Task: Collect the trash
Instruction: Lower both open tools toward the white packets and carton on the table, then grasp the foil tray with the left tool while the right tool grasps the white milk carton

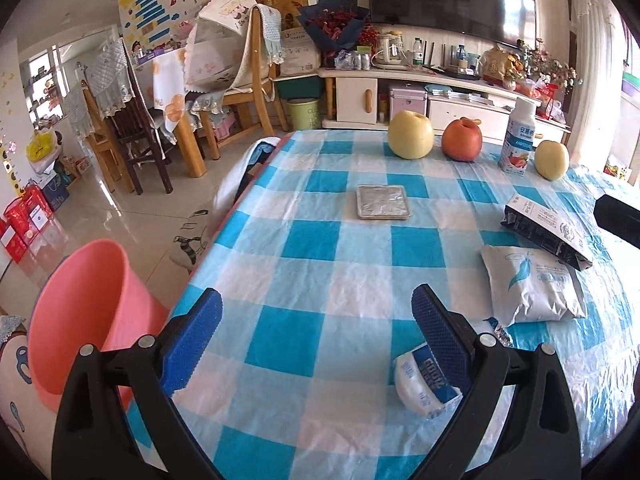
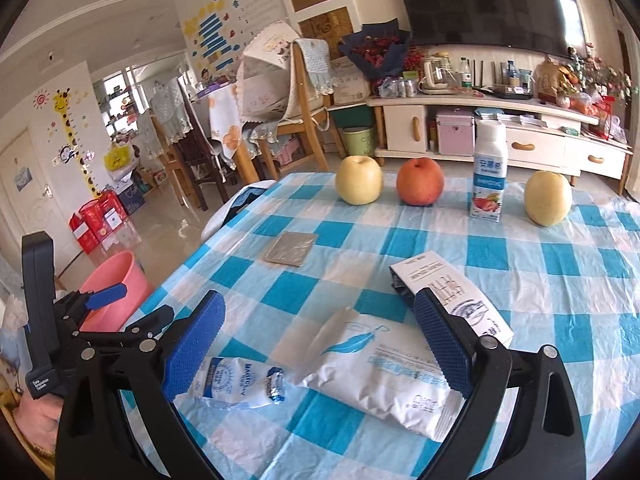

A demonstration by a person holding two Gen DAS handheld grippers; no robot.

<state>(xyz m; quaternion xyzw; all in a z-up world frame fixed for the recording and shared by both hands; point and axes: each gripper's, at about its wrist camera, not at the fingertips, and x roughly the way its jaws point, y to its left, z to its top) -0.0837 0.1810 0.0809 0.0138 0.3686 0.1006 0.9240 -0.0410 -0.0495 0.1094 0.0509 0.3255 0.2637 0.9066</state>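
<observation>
Checked blue-and-white cloth covers the surface [image 1: 304, 240], which stands in a living room with a pink bin [image 1: 80, 312] on the floor at its left edge. Judge the task as barely begun: no trash shows inside the bin as far as its visible wall reveals, and four pieces remain on the cloth. These are the small crumpled wrapper [image 2: 240, 380], the white pouch [image 2: 380, 372], the flattened carton [image 2: 452, 296] and the foil square [image 2: 291, 249]. Leave the fruit and the yogurt bottle [image 2: 488, 172].

Your left gripper [image 1: 316, 336] hovers low over the cloth, fingers spread and empty, the wrapper just beside its right finger. Your right gripper [image 2: 320, 344] hangs above the pouch, fingers likewise apart, holding nothing.
</observation>
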